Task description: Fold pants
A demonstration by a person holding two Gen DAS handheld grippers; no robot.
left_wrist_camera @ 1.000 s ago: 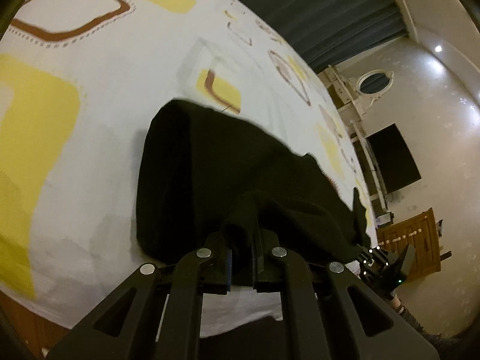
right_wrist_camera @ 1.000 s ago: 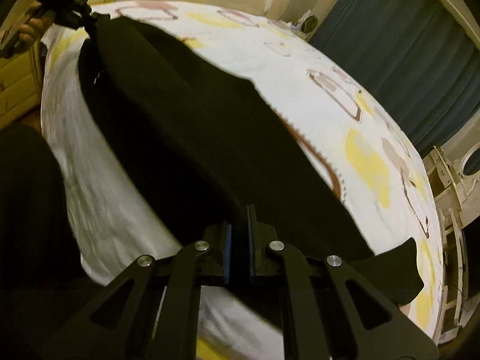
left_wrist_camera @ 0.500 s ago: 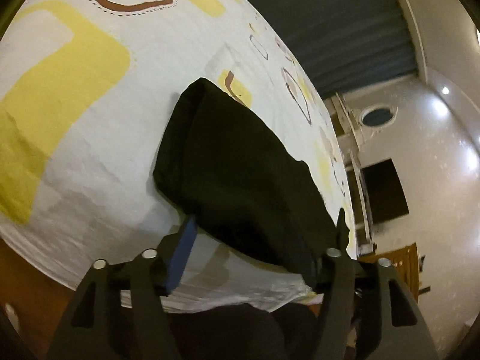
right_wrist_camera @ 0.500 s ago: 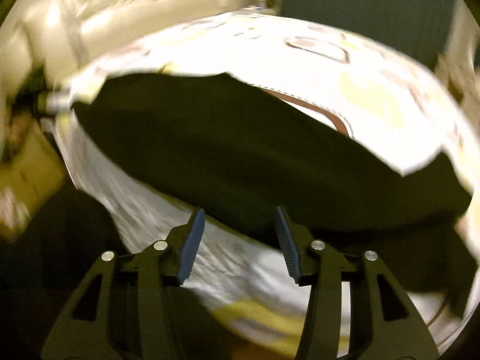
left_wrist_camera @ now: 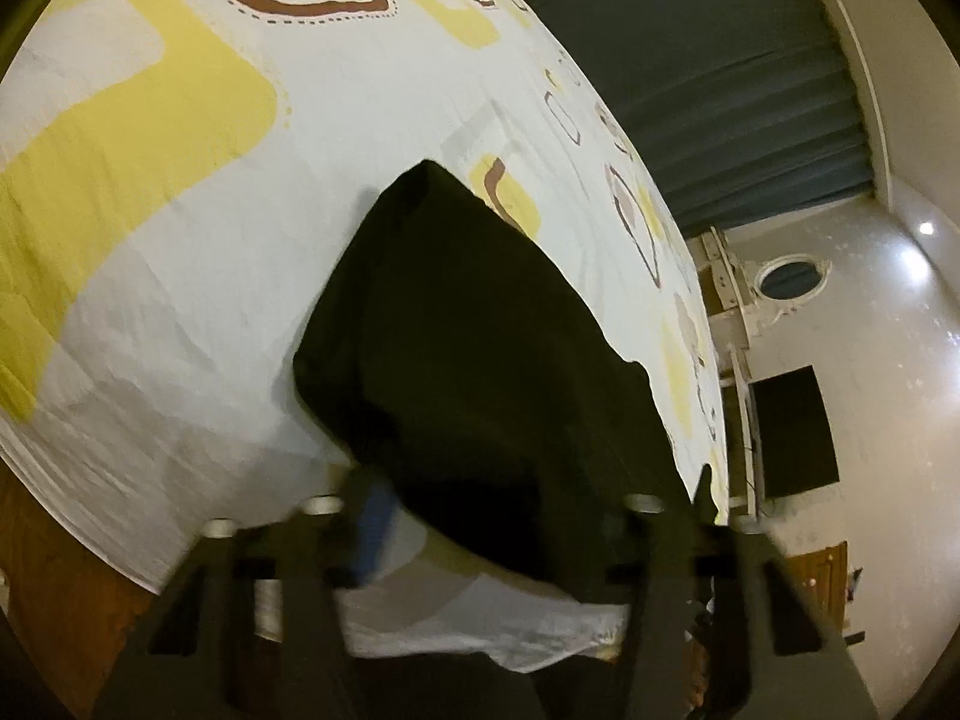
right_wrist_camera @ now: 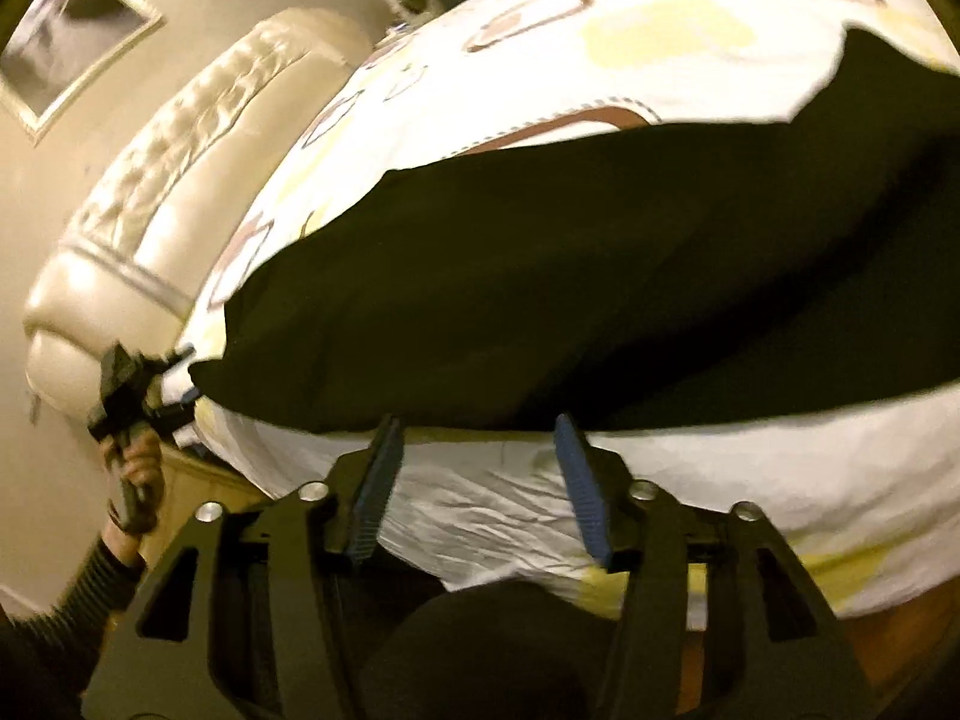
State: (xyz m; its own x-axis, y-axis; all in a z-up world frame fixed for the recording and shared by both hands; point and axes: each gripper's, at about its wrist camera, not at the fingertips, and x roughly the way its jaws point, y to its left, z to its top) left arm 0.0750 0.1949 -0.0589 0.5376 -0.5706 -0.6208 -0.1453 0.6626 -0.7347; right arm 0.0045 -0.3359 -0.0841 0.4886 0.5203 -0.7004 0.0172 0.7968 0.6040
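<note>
Pants, black and folded into a flat bundle, lie on the bed near its front edge, just ahead of both sets of jaws.

Left gripper: blurred in the left wrist view. Its jaws stand apart and are closing. The near end of the pants lies between and ahead of them, overlapping the right-hand finger; whether the pads touch the cloth cannot be told. The blue pad of the left-hand finger shows clear of the cloth, over white sheet. In the right wrist view the same gripper sits at the far left end of the pants, held by a hand with a dark ribbed sleeve.

Right gripper: jaws spread and opening, nothing between them but white sheet. The pants' near edge lies just beyond the fingertips, not touching the pads.

Beyond the left jaws hang dark curtains; beyond the right jaws stands a cream padded headboard.
</note>
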